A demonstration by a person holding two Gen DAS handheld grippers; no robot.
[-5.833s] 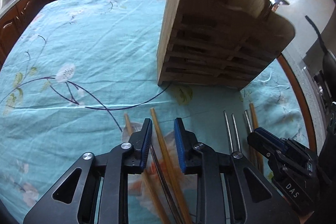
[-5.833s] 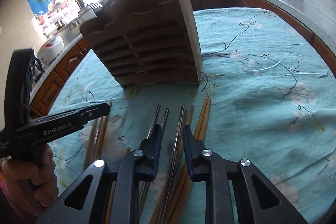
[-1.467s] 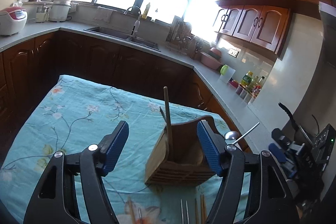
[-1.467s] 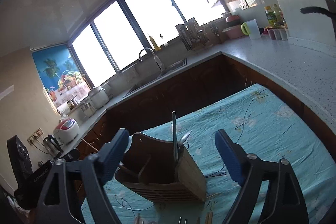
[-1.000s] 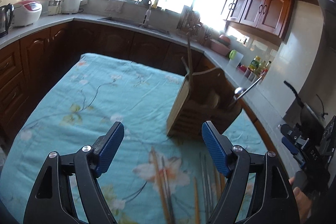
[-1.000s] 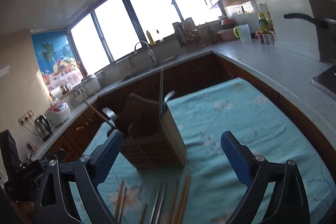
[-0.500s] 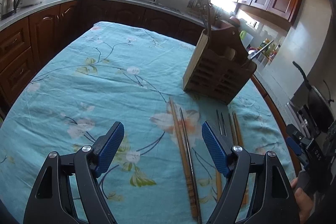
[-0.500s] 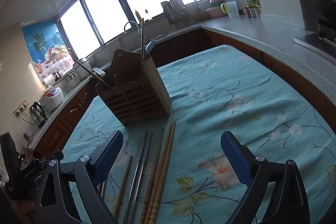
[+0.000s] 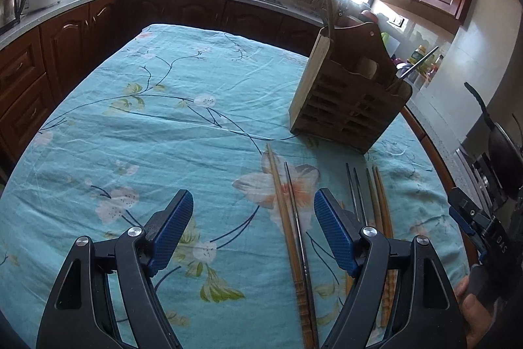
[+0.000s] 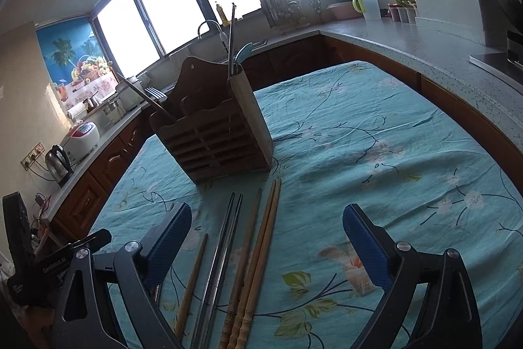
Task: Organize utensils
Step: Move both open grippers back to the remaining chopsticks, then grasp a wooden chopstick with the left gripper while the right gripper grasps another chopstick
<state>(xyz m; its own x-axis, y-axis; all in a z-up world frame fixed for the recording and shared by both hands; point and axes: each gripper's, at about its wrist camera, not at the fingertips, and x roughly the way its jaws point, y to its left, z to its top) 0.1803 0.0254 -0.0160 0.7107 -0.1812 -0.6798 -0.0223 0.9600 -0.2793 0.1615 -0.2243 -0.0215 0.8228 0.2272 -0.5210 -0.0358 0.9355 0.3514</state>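
- Both claws have sunk toward the desk [image 9: 137, 126]; left claw [image 9: 253, 229] and right claw [image 10: 266, 242] gape, released, empty.
- Chopsticks [image 10: 261, 251] lie flat before the wooden holder [image 10: 215, 136].
- I should straddle one pair squarely, then pinch near mid-length.

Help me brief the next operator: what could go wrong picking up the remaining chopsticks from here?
The chopsticks lie packed side by side, so the open right gripper may pinch a mixed wooden and metal pair. The tablecloth is wrinkled and could snag under the fingertips. The wooden holder already holds leaning utensils, which an insertion could knock.
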